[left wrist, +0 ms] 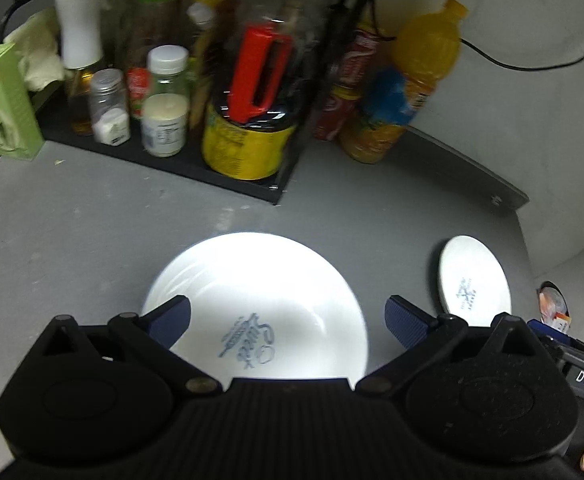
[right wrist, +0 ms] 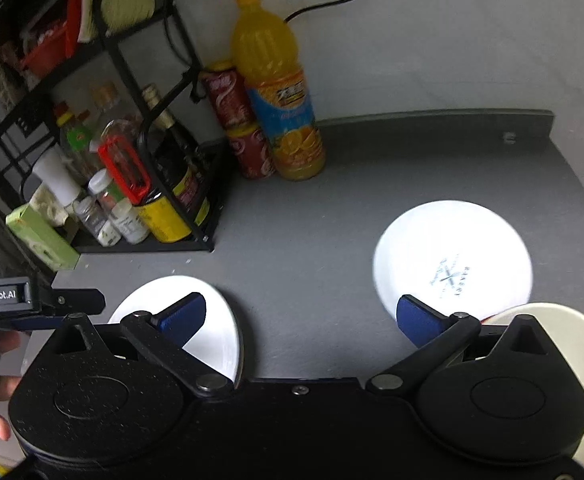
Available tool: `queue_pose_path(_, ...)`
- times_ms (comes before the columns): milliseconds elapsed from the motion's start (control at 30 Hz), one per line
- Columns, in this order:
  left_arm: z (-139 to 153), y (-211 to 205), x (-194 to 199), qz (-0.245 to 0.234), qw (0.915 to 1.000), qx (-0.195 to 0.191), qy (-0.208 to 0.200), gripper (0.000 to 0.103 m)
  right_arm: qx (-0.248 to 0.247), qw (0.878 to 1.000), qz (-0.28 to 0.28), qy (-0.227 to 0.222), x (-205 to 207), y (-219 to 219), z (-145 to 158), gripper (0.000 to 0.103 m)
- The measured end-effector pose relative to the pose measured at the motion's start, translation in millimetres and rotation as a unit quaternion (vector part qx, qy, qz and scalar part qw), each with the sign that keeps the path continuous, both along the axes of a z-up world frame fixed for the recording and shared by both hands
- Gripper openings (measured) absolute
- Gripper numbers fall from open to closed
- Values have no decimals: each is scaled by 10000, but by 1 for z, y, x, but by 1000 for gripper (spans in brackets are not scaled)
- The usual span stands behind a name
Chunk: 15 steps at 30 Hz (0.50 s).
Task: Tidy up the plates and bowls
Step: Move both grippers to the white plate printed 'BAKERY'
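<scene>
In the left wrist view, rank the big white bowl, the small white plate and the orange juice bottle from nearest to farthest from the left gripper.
1. Big white bowl: directly under the open left gripper, centre.
2. Small white plate: on the counter, just off to the right.
3. Orange juice bottle: far back right, against the wall.

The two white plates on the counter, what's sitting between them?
Nothing: the right wrist view shows bare grey counter between the left plate and the right plate.

Glossy white ceramic bowl (left wrist: 260, 304), matt grey countertop (left wrist: 92, 232), clear plastic juice bottle (right wrist: 280, 92), black metal rack (right wrist: 140, 80)
</scene>
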<state>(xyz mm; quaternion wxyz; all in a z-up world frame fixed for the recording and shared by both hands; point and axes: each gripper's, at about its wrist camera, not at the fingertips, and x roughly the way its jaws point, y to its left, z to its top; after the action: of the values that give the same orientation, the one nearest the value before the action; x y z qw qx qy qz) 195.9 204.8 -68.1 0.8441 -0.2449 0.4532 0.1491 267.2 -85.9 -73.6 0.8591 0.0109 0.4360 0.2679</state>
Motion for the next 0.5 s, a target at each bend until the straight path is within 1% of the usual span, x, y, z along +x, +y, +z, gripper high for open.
queue_pose_path(67, 1, -6, 6, -77, 10000, 6, 2, 102, -14, 9999, -96, -52, 0, -6, 3, 103)
queue_pose_path(200, 2, -17, 17, -241, 9997, -46, 34, 102, -176, 9990, -190, -352, -1, -15, 9, 103)
queue_pose_path(333, 6, -30, 30, -439, 9990, -12, 23, 102, -198, 9983, -432, -334, 5, -28, 12, 103)
queue_pose_path(500, 8, -48, 49, -660, 9978, -54, -4, 102, -191, 9981, -532, -264, 14, -45, 15, 103)
